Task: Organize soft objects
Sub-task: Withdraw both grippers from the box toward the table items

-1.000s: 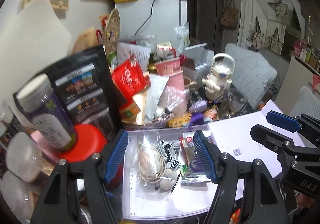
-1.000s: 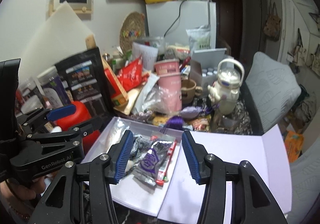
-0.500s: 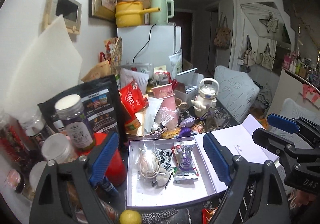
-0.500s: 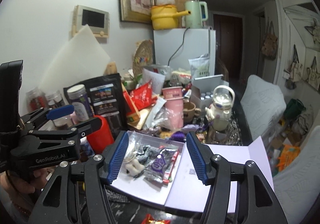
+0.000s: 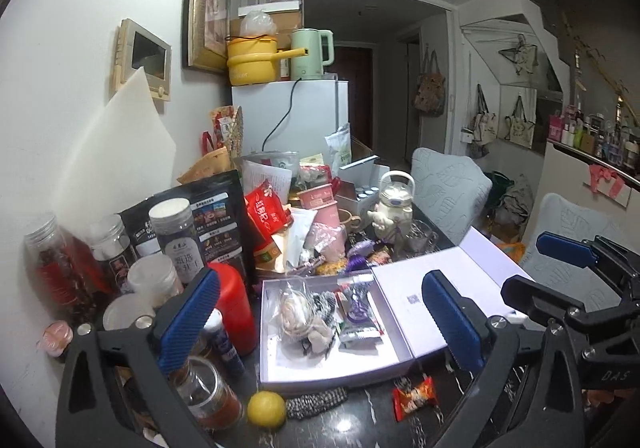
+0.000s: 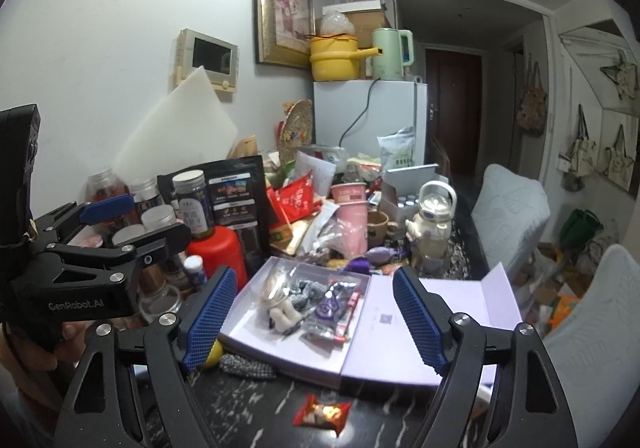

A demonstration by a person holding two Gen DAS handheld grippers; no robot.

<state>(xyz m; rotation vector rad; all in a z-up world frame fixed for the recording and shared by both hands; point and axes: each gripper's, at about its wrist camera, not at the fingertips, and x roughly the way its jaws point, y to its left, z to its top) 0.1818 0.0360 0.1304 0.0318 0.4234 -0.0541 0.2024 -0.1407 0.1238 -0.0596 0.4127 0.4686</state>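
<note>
An open pale purple box (image 5: 392,344) (image 6: 360,364) lies on the dark marble table, its lid folded out to the right. Inside are a bagged beige plush (image 5: 298,314) (image 6: 280,302), a grey knitted piece (image 6: 306,292) and a purple snack packet (image 5: 356,312) (image 6: 330,306). A grey knitted scrunchie (image 5: 316,402) (image 6: 246,366) and a red candy (image 5: 414,396) (image 6: 322,414) lie in front of the box. My left gripper (image 5: 320,322) is open and empty above the box. My right gripper (image 6: 312,322) is open and empty, held above and in front of the box.
A yellow lemon (image 5: 266,408) sits by the scrunchie. A red canister (image 5: 234,308), jars (image 5: 178,240) and a black pouch (image 5: 208,224) crowd the left. Pink cups (image 6: 352,216), a white kettle figure (image 6: 432,228) and snack bags stand behind the box. Grey chairs (image 6: 508,216) are at the right.
Both grippers have pulled back and up from the box, so more of the table front shows: the scrunchie, lemon and red candy. Both jaws stay open and empty.
</note>
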